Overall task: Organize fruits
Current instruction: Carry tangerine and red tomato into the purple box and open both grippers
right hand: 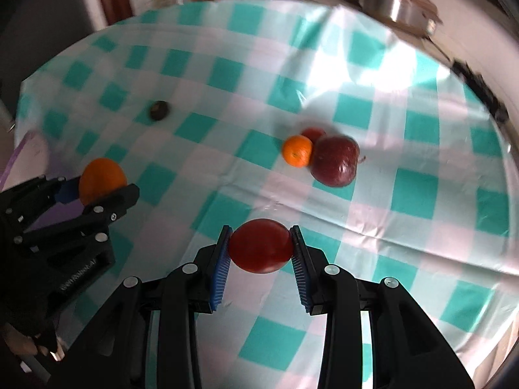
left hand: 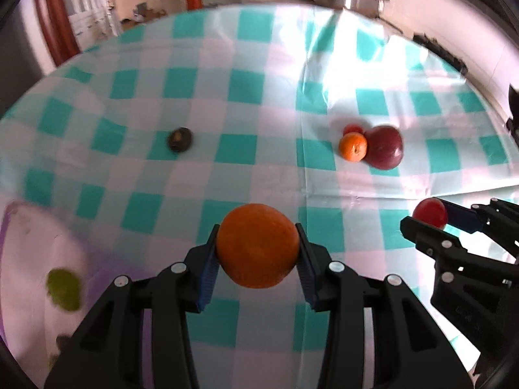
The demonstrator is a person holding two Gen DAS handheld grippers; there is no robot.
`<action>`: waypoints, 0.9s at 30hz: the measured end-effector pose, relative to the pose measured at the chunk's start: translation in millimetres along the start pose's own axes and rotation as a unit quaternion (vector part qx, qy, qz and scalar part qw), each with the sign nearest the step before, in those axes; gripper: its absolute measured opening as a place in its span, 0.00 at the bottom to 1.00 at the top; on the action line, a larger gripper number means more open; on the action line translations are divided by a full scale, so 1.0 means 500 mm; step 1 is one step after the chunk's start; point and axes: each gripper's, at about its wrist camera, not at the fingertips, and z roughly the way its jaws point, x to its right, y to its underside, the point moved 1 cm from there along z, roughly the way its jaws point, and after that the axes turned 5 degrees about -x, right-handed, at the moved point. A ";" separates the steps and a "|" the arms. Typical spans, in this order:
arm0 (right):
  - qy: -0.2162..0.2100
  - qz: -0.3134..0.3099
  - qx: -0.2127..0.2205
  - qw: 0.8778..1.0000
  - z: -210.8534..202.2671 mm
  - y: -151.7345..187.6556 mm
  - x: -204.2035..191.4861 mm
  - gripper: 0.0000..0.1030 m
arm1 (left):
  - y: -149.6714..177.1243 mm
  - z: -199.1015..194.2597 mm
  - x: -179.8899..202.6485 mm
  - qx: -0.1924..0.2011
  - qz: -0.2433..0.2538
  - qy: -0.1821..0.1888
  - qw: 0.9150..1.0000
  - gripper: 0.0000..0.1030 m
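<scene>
Orange fruit fills the left fingers (left hand: 258, 253): the orange (left hand: 258, 246) sits squarely between the blue pads (left hand: 207, 270), gripped at its widest part and clear of the checked cloth (left hand: 227, 103) on the desk. Right fingers (right hand: 259, 248) hold a red fruit (right hand: 259, 246) the same way, pads pressing both its sides, also off the cloth. Both fruits are round, so neither has a long axis to mind.

What the next move turns on, I judge, is where each load goes. A pale purple-rimmed tray or bag (left hand: 29, 259) lies at the lower left of the left wrist view, just beside the left fingers, with a green fruit (left hand: 64, 290) already on it; it is blurred, so its exact kind is unclear. The left hand is the nearer one to it, while the right would have to cross over.

Still on the cloth ahead: a small orange (right hand: 297, 150) touching a big dark-red apple (right hand: 335, 165), another red fruit (right hand: 313, 133) half hidden behind them, and a dark fruit (right hand: 159, 110) well apart to the left.
</scene>
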 end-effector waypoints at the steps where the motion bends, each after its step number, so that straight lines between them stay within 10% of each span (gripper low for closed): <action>1: -0.001 -0.010 0.006 1.000 -0.014 0.005 -0.007 0.35 | 0.015 -0.023 0.004 0.008 -0.007 -0.003 1.000 0.42; 27: -0.056 -0.183 0.107 0.976 -0.233 0.098 -0.199 0.35 | 0.275 -0.323 -0.099 0.082 -0.149 -0.088 0.982 0.42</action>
